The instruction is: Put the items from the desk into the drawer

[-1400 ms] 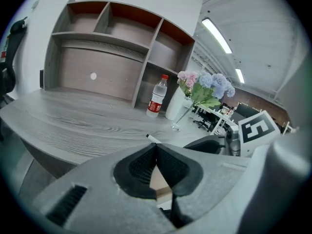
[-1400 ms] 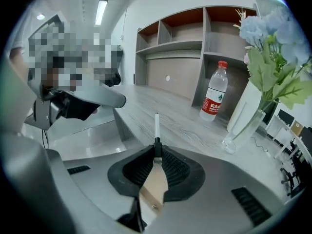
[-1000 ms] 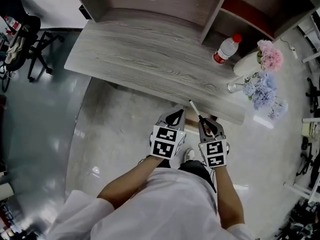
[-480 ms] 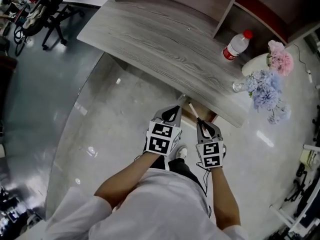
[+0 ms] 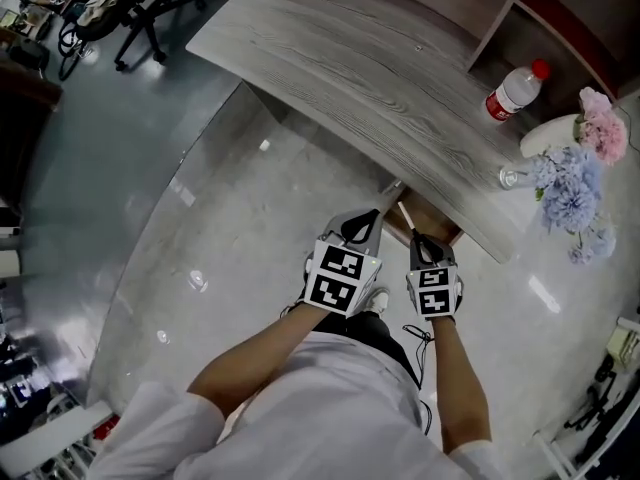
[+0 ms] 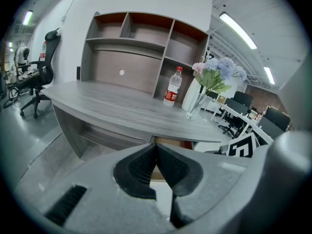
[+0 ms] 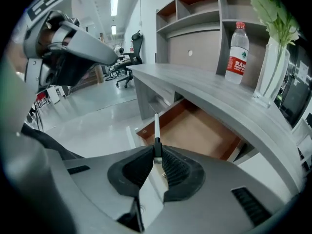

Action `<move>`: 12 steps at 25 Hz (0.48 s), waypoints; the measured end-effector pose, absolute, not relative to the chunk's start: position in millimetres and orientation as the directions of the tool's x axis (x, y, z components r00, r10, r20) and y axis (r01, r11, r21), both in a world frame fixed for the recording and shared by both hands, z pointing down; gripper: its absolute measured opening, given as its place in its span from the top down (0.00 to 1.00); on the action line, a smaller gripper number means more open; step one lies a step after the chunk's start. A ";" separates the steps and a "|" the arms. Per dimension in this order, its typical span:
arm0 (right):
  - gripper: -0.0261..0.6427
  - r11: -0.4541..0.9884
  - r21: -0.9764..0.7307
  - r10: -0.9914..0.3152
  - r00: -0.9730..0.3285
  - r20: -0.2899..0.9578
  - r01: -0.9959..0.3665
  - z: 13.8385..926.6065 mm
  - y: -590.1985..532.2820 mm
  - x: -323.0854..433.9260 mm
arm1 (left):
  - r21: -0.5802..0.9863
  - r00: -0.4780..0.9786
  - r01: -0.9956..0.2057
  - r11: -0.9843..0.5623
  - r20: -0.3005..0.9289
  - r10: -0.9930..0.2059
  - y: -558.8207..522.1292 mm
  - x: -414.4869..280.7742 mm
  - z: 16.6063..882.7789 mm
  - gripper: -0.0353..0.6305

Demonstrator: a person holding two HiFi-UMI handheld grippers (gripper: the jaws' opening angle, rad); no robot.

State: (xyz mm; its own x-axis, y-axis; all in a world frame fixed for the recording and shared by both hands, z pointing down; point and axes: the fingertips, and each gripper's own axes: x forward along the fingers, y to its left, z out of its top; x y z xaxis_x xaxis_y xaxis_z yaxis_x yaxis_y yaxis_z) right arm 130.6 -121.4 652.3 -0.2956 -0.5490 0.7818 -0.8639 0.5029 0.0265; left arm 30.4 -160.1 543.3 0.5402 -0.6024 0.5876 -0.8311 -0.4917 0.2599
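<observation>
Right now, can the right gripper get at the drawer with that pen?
Probably yes. The drawer stands open under the desk, straight ahead of the right gripper, which is shut on the pen, and nothing seems to lie between them.

Drawer (image 7: 195, 130) rear part hidden under desk (image 7: 209, 89); pen (image 7: 156, 126) back end buried between right tool (image 7: 157, 155) pads

Held side by side and angled downward, the left tongs (image 5: 366, 218) are pressed together empty, the right tongs (image 5: 420, 240) clamp a pen (image 5: 407, 216).
</observation>
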 end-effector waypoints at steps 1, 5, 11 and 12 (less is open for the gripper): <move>0.89 0.498 0.026 -0.544 -0.289 0.788 -0.867 656.5 -122.5 130.2 | 0.257 0.540 -0.831 -0.493 0.588 -0.602 -160.3 29.3 543.0 0.94; 0.89 0.492 0.025 -0.511 -0.266 0.817 -0.870 671.8 -121.9 128.2 | 0.261 0.534 -0.835 -0.485 0.597 -0.599 -159.1 22.2 544.6 0.94; 0.89 0.475 0.033 -0.490 -0.234 0.840 -0.879 683.1 -127.8 128.5 | 0.265 0.523 -0.842 -0.470 0.611 -0.594 -160.0 11.3 549.8 0.94; 0.89 0.474 0.033 -0.487 -0.231 0.843 -0.880 684.8 -127.9 128.5 | 0.265 0.523 -0.842 -0.469 0.612 -0.593 -159.9 10.7 549.9 0.94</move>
State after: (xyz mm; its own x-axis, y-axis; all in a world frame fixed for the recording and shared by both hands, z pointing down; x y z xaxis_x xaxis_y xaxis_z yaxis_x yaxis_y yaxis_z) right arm 128.5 -127.9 684.8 -0.2308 -0.4866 0.8426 -0.8800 0.4738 0.0326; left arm 10.7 -159.9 549.9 0.5228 -0.5933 0.6121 -0.8424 -0.4693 0.2647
